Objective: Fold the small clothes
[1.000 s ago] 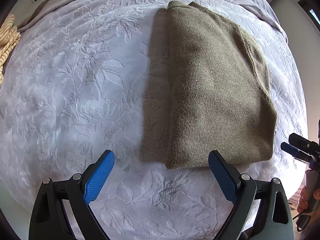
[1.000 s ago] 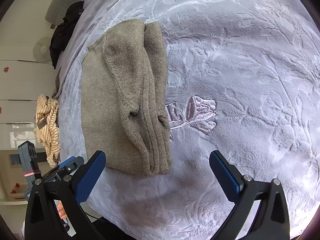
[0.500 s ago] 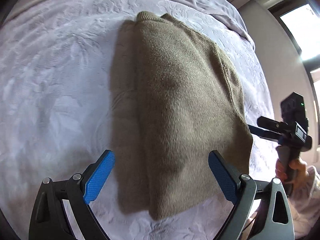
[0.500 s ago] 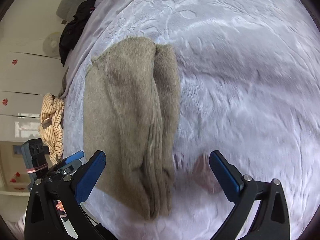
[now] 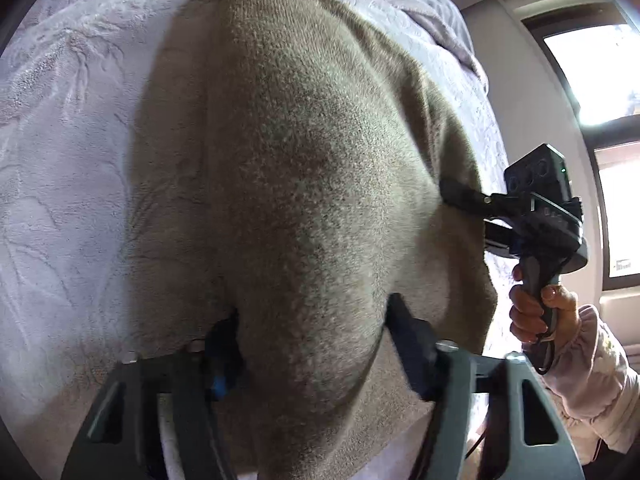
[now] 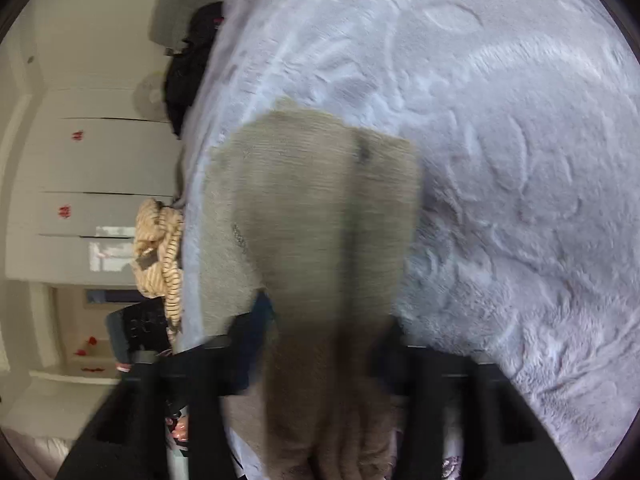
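The olive knit sweater (image 5: 304, 184) lies folded lengthwise on the pale embossed bedspread (image 5: 60, 168); its long axis runs straight away from both grippers, collar end far, hem end near; the near end bunches between the fingers of each tool. The left gripper (image 5: 312, 344) is closed onto the near edge of the sweater, cloth filling the gap between its jaws; the right gripper (image 6: 320, 332) is likewise clamped on the adjacent near portion, though motion blur softens that view. Judgement: the coming move is a lift of the near end toward the far end, halving the length; both grippers stand equally near the hem, so neither has the advantage. The left wrist view shows the right gripper entering from the right side, with the person's hand (image 5: 536, 312) on its handle, and a window (image 5: 592, 72); the right wrist view alone shows a striped garment (image 6: 160, 248) at the bed's edge and white cabinet doors (image 6: 92, 168) beyond.
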A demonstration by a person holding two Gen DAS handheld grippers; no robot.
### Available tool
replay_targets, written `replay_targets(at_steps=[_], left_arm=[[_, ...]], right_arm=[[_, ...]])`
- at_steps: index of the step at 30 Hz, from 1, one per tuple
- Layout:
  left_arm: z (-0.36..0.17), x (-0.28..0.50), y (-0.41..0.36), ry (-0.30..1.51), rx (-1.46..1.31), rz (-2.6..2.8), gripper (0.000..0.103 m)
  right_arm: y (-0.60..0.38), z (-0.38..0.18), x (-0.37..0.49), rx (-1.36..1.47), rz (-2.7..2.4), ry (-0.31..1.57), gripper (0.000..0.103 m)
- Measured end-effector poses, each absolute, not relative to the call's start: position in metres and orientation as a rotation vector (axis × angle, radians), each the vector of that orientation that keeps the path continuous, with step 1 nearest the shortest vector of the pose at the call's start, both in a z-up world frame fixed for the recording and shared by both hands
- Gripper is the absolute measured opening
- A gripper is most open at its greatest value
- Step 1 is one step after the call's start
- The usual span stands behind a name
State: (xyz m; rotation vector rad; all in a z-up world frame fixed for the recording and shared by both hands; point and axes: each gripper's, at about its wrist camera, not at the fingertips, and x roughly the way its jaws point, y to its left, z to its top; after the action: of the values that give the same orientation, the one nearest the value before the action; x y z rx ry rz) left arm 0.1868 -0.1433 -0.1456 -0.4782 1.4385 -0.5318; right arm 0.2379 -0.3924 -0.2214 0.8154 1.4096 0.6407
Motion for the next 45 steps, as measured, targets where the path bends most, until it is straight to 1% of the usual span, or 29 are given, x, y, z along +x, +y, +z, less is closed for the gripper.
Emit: replay_targets(at_steps=[1,5,11,16,19,22,26,28,29,31,32,33,34,35,37,40,41,43,45], left_arm=[[-0.143,0.185,-0.141,1.429,-0.49,-0.538,0.049],[-0.117,0.181,-0.126,1.375,-0.524,-0.588,0.045],[-0.067,0.158,-0.104,1.291,-0.5,-0.658,0.045],[-0.039,0.109,-0.059,1.28,-0.458,-0.624,0.045],[-0.041,0.072,-0.029,1.321,-0.425,-0.563,0.045],[-0.06,0.041,-0.008,1.38,-0.391,-0.495,0.045],[-0.092,0.01,0.012,1.442,-0.304,-0.362,0.049],[-0.091,0.003,0.019,1.428,-0.311,-0.341,0.05],[-0.087,0.003,0.018,1.421,-0.305,-0.332,0.056],[-0.077,0.001,0.017,1.404,-0.246,-0.289,0.064],[-0.073,0.002,0.016,1.394,-0.222,-0.272,0.064],[-0.067,0.003,0.016,1.381,-0.201,-0.252,0.064],[-0.063,0.002,0.019,1.374,-0.195,-0.243,0.065],[-0.058,0.0,0.023,1.366,-0.189,-0.231,0.079],[-0.047,0.002,0.023,1.35,-0.157,-0.183,0.1],[-0.036,0.008,0.017,1.34,-0.112,-0.137,0.101],[-0.036,0.01,0.012,1.349,-0.098,-0.121,0.101],[-0.037,0.012,0.002,1.363,-0.077,-0.101,0.101],[-0.033,0.011,-0.003,1.355,-0.069,-0.089,0.101]], right_arm=[[-0.393,-0.22,0.238,0.826,0.642,1.403,0.035],[-0.393,-0.199,0.234,0.883,0.674,1.362,0.033],[-0.373,-0.148,0.213,0.921,0.722,1.293,0.033],[-0.344,-0.123,0.175,0.975,0.751,1.289,0.033],[-0.311,-0.124,0.144,0.965,0.772,1.33,0.033],[-0.278,-0.143,0.116,0.944,0.772,1.394,0.033],[-0.242,-0.174,0.096,0.774,0.723,1.493,0.033],[-0.239,-0.18,0.095,0.684,0.667,1.49,0.033],[-0.241,-0.181,0.095,0.667,0.64,1.493,0.035],[-0.244,-0.178,0.095,0.586,0.59,1.493,0.051],[-0.247,-0.175,0.095,0.536,0.554,1.492,0.061],[-0.25,-0.17,0.094,0.508,0.516,1.495,0.065],[-0.254,-0.165,0.092,0.505,0.481,1.499,0.065],[-0.257,-0.161,0.09,0.506,0.458,1.501,0.067],[-0.261,-0.147,0.084,0.473,0.399,1.499,0.068],[-0.266,-0.122,0.062,0.4,0.338,1.485,0.08],[-0.255,-0.116,0.06,0.378,0.331,1.48,0.082],[-0.246,-0.101,0.047,0.335,0.32,1.473,0.082],[-0.234,-0.091,0.036,0.305,0.305,1.473,0.086]])
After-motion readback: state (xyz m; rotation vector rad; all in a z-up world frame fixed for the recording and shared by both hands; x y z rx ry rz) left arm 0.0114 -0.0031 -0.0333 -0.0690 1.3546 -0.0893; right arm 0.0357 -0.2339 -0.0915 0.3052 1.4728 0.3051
